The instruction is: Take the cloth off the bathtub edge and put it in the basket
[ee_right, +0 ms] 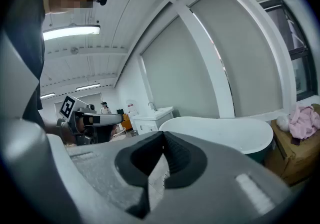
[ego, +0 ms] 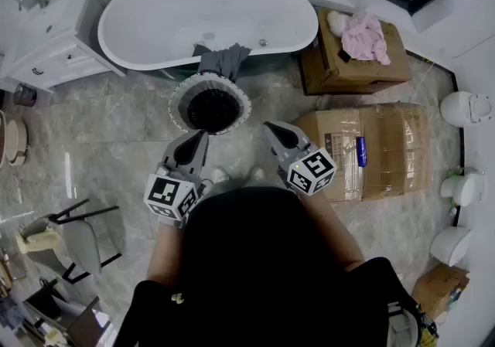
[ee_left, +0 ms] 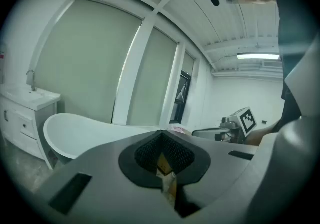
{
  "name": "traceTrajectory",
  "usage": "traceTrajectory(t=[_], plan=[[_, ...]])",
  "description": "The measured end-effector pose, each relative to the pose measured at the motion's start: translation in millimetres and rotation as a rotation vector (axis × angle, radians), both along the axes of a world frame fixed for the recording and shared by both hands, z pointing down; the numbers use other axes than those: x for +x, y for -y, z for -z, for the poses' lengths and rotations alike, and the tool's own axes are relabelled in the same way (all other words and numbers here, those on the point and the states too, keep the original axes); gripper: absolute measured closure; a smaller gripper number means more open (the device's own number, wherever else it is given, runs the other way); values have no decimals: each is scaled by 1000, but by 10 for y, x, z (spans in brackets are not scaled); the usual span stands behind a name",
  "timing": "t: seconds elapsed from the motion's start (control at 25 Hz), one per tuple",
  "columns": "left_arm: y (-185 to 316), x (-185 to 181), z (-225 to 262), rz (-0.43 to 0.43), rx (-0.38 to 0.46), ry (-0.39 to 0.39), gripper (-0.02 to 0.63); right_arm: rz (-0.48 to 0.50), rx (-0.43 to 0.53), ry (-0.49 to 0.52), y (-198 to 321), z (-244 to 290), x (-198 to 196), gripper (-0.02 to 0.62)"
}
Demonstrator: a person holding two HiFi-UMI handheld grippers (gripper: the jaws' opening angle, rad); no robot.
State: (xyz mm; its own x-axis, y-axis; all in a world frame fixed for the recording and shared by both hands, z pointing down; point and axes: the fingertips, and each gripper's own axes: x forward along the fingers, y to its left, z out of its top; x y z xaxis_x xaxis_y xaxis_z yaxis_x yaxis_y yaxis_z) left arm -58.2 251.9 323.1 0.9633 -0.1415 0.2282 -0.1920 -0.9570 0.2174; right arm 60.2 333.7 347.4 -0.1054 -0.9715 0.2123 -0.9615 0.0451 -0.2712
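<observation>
nothing of the task is done yet, as far as the pictures show: the grey cloth (ego: 223,59) hangs draped over the near edge of the bathtub (ego: 155,21), untouched, and the basket (ego: 179,96) on the floor just below it looks dark and empty inside. the left hand-held gripper (ego: 199,135) and the right hand-held gripper (ego: 271,127) are held close to the person's body, short of the basket and well apart from the cloth. each has its jaws pressed together on nothing. what is left is everything: reaching to the tub edge, opening a gripper, taking the cloth and dropping it into the basket. counted: one grey cloth, one basket, one bathtub, two hand-held grippers. a single pink cloth (ego: 365,38) lies on a cardboard box (ego: 340,67) to the right, not on the tub edge.
</observation>
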Motion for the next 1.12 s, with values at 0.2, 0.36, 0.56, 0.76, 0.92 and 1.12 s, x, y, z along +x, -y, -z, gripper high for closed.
traceTrajectory(t=[0.2,0.36,0.56,0.76,0.92,1.12], plan=[[174,-176,-8,-6,-17,-19,592,-11,-8,-2,162,-29,-131,600],[392,-301,-43,-11,-36,-30,592,-9,-11,-4,371,-60,-239,600],[660,-419,-166,-12,-46,-11,592,-15,6,31,644,-109,-308,598],[923,-275,-300,8,-56,21,592,-16,-14,64,927,-248,-117,598],[1231,-67,-429,41,-69,50,592,-9,-27,85,1271,-380,174,598],[1649,313,-591,109,-84,99,592,48,-55,112,1748,-545,634,598]])
